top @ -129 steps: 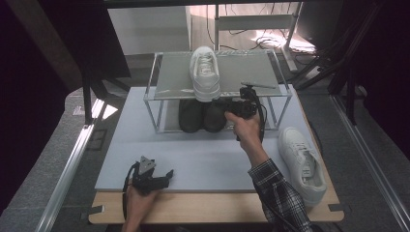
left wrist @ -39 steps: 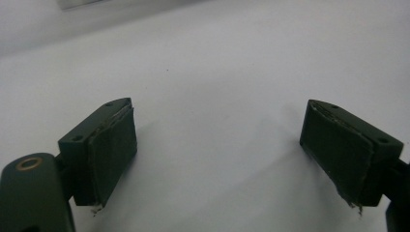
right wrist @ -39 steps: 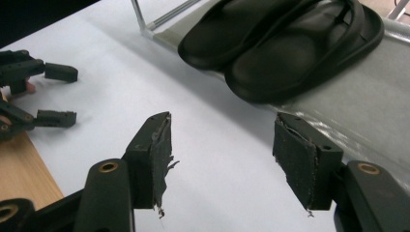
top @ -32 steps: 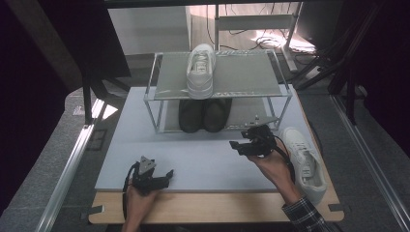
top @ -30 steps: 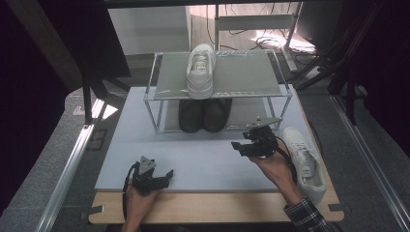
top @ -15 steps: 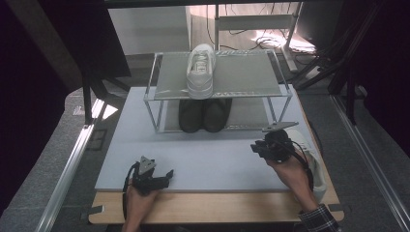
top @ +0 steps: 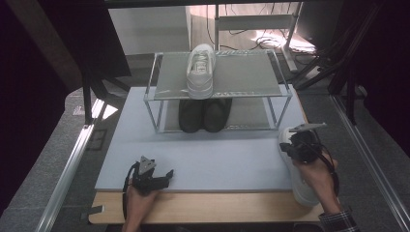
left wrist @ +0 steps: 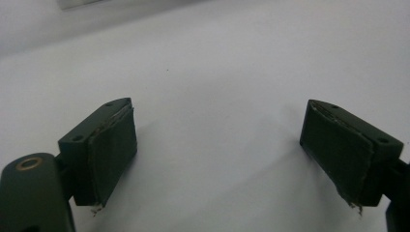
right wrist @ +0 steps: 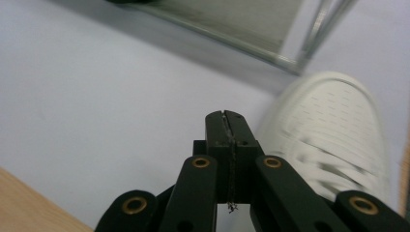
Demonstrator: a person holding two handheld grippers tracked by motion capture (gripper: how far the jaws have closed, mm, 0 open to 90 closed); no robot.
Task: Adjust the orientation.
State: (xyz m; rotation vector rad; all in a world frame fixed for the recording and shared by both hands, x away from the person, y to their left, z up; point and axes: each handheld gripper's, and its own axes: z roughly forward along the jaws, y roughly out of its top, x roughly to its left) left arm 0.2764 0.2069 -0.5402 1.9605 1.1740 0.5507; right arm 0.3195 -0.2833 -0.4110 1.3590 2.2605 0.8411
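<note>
Left gripper: jaws wide apart, empty, low over the pale grey foam mat near its front edge.
Two-tier metal wire rack: one white sneaker on top, pair of dark shoes beneath.
Right gripper: jaws have just been closing, now pressed together with nothing between them, just above the loose white lace-up sneaker at the mat's right edge.
</note>
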